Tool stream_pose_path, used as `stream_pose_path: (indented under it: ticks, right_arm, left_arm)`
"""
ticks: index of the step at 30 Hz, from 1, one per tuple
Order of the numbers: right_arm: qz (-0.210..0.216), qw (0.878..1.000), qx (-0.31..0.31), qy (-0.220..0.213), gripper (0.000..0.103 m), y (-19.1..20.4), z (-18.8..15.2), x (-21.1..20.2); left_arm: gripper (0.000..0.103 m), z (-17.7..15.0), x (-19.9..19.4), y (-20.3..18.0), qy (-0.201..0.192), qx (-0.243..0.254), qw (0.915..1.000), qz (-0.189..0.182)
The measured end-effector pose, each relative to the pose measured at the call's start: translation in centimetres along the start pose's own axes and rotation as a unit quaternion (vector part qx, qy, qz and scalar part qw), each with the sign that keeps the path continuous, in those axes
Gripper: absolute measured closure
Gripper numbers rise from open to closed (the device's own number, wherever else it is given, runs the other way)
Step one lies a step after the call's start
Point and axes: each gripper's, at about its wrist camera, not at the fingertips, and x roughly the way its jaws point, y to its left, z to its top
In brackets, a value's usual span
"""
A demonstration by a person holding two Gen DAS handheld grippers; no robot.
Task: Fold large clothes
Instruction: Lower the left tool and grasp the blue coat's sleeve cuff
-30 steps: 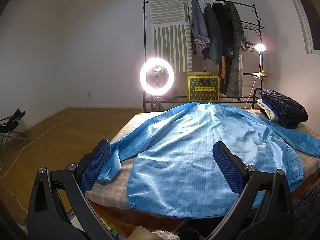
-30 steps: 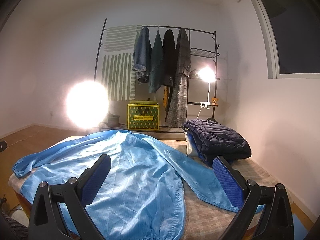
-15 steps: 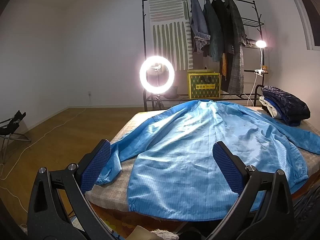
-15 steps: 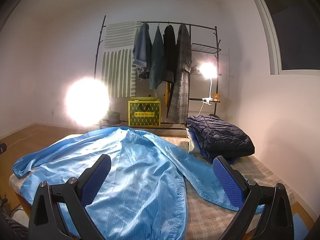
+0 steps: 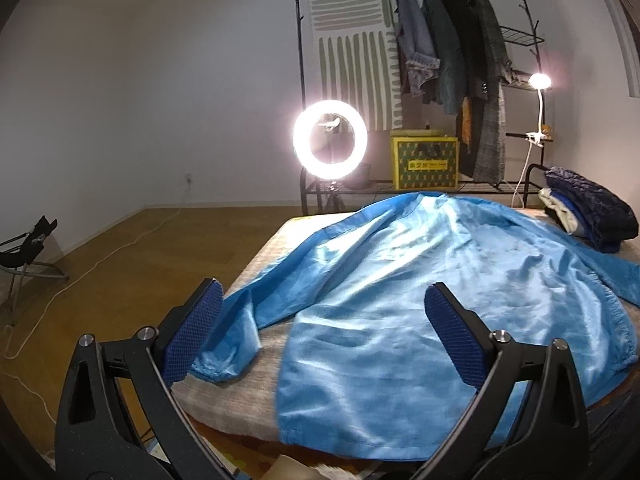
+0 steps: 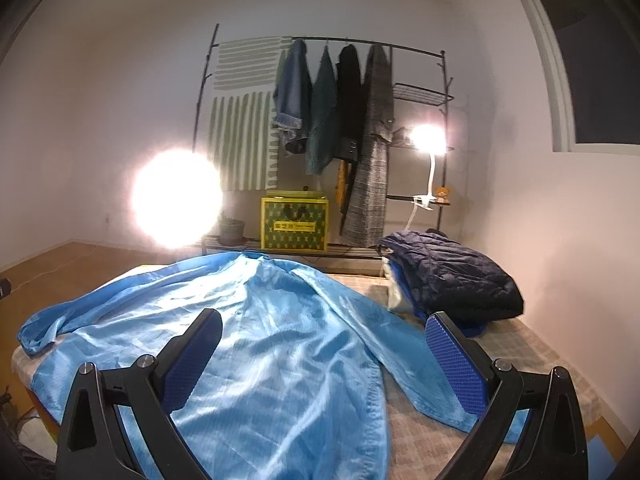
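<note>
Left wrist view
Left gripper (image 5: 322, 336): blue-padded fingers spread wide, nothing between them, held above the near edge of the bed.
Blue coat (image 5: 432, 292): spread flat, back up, across the bed (image 5: 240, 392); collar at the far end, hem at the near edge, one sleeve (image 5: 256, 316) trailing toward the near left corner.
Yellow box (image 5: 424, 162): on the low shelf of the clothes rack (image 5: 298, 80); green pattern and a label strip whose writing is too small to read; contents not visible.
Ring light (image 5: 330, 140): lit, just left of the box.
Folded stack (image 5: 588, 212): dark quilted jacket on top, at the bed's far right corner.

Right wrist view
Right gripper (image 6: 322, 344): fingers parted wide and empty, over the coat's lower half.
Blue coat (image 6: 256, 320): covers the left and middle of the bed; right sleeve (image 6: 404, 360) runs toward the near right.
Folded stack (image 6: 452, 280): just beside that sleeve, near the wall.
Yellow box (image 6: 295, 224): label unreadable, lid shut.
Clip lamp (image 6: 429, 136): lit, on the rack.
Hanging garments (image 6: 332, 112): four on the rack's rail.
</note>
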Motion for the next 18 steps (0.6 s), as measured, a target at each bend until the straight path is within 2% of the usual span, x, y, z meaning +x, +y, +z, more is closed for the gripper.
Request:
stream_pose_path:
  ticks: [4, 5, 7, 10, 11, 13, 15, 18]
  right_arm:
    - [0.038, 0.999, 0.003, 0.016, 0.0, 1.2, 0.5, 2.1]
    - [0.044, 0.999, 0.001, 0.024, 0.0, 1.5, 0.8, 2.8]
    - [0.055, 0.998, 0.001, 0.035, 0.0, 2.2, 1.2, 4.1]
    - [0.071, 0.996, 0.006, 0.053, 0.0, 3.2, 2.0, 6.2]
    - [0.078, 0.995, 0.006, 0.058, 0.001, 3.5, 2.3, 6.9]
    - [0.092, 0.993, 0.008, 0.067, 0.005, 4.2, 2.6, 8.2]
    - [0.12, 0.989, 0.014, 0.086, 0.014, 4.8, 2.8, 9.5]
    - [0.153, 0.981, 0.025, 0.117, 0.027, 5.5, 2.3, 11.2]
  left_arm:
    - [0.006, -0.2, 3.5, 3.5, 0.027, -0.012, 0.9995, 0.013]
    - [0.01, -0.2, 4.5, 4.4, 0.034, -0.012, 0.9992, 0.018]
    - [0.013, -0.5, 6.8, 6.7, 0.056, -0.021, 0.998, 0.021]
    - [0.021, -1.2, 10.7, 10.6, 0.101, -0.057, 0.9932, 0.002]
    - [0.029, -1.6, 12.0, 12.3, 0.116, -0.075, 0.9904, 0.002]
    - [0.031, -2.5, 14.2, 15.0, 0.145, -0.102, 0.9841, -0.012]
    - [0.035, -3.6, 16.2, 17.2, 0.17, -0.124, 0.9774, -0.023]
    - [0.036, -5.1, 18.3, 18.6, 0.198, -0.122, 0.9723, -0.025]
